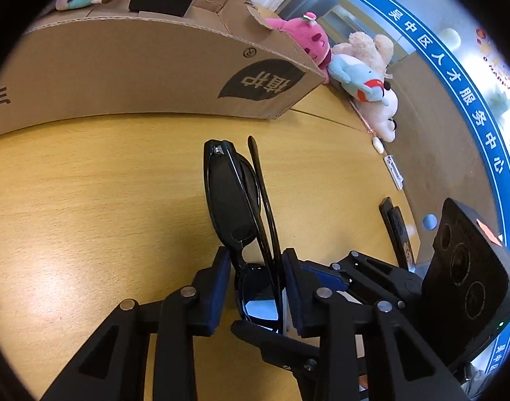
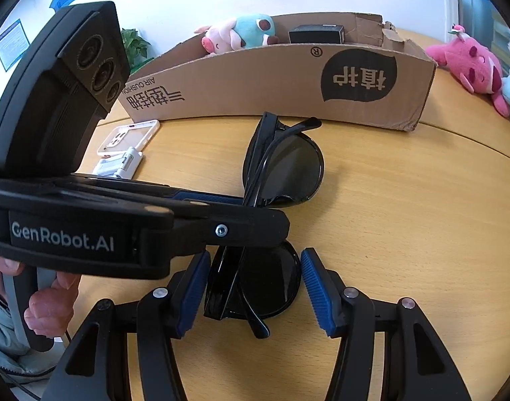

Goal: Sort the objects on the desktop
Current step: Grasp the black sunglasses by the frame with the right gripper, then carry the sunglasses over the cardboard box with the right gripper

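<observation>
Folded black sunglasses (image 1: 233,200) are held over the wooden table (image 1: 104,183). My left gripper (image 1: 256,260) is shut on the sunglasses at the bridge. In the right wrist view the sunglasses (image 2: 285,170) stand on edge, and the left gripper (image 2: 255,214) crosses from the left, clamped on their middle. My right gripper (image 2: 255,287) is open, its blue pads (image 2: 316,290) on either side of the near lens without touching. A cardboard box (image 2: 281,87) behind holds a plush pig (image 2: 238,33) and a black box (image 2: 316,33).
A pink plush (image 2: 472,67) and other soft toys (image 1: 365,70) lie right of the box. A white phone case (image 2: 128,137) and white clip (image 2: 121,165) lie on the left. A dark flat object (image 1: 396,230) and white clip (image 1: 393,170) lie near the table edge.
</observation>
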Tool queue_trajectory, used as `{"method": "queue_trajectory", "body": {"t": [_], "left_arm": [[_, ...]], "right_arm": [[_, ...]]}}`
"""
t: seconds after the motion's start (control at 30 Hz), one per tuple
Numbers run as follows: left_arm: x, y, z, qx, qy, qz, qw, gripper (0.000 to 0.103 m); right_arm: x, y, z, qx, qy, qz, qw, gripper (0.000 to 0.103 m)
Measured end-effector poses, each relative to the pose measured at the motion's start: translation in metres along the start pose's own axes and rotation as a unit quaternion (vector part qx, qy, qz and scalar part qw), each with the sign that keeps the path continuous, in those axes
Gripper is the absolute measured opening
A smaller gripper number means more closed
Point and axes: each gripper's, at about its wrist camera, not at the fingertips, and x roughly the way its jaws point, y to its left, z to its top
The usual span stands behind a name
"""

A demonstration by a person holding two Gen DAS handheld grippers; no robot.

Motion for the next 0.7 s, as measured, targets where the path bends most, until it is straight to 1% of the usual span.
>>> {"method": "queue_trajectory", "body": {"t": [0.13,0.27,0.53,0.7], "left_arm": [[-0.011,-0.004,0.003,0.005,-0.014,-0.004,0.9999,0.031],[-0.024,-0.013,0.012,0.015,-0.030,-0.007,0.9994,0.031],[-0.063,-0.035,0.044,0.067,-0.071,0.004,0.9952,0.031],[-0.091,-0.036,0.068,0.090,-0.098,0.011,0.9910,0.031]], "right_arm": [[-0.008,0.005,0.003,-0.005,-0.013,0.000,1.000,0.055],[-0.018,0.014,0.014,-0.014,-0.032,-0.004,0.999,0.055],[-0.047,0.030,0.054,-0.048,-0.081,-0.011,0.996,0.055],[-0.057,0.041,0.088,-0.071,-0.109,-0.013,0.991,0.055]]}}
